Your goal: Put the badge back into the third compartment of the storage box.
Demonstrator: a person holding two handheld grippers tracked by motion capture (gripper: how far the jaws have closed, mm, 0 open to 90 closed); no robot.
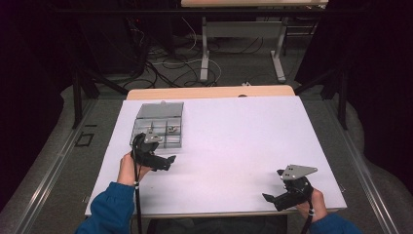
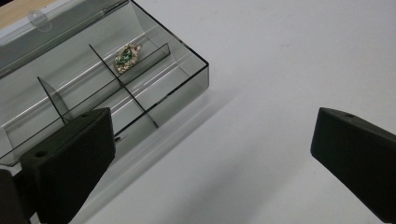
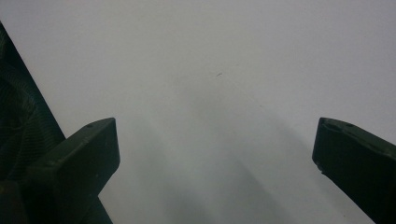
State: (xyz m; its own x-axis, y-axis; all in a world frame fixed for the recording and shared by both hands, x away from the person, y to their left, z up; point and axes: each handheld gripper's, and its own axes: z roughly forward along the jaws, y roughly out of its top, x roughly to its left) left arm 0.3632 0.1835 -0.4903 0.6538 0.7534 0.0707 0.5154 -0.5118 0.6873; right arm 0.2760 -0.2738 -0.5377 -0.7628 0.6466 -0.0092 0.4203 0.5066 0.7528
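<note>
- Left tongs (image 1: pixel 168 160) sit nearest the viewer at the left of the high view, held in the person's left hand (image 1: pixel 128 168), jaws spread wide with nothing between them.
- Just beyond them lies the compartment box (image 1: pixel 159 127), a clear grey case with its lid (image 1: pixel 160 109) folded back, resting on the white tabletop (image 1: pixel 234 141).
- Inside it, the left gripper view shows a small gold-and-green jewel (image 2: pixel 126 57) lying in a far compartment, close against a divider (image 2: pixel 140 60); the other compartments in sight look bare.
- Judging by this, the piece is already in its cell and the left tongs are free of the box. To do the next step well, likely shutting the lid, I would bring one jaw behind the lid's far edge and tip it over slowly, keeping the other jaw off the thin walls so the light case does not slide.
- Right tongs (image 1: pixel 275 199) rest at the near right corner of the tabletop, well apart from the box, jaws spread over bare surface; they could steady the case.
</note>
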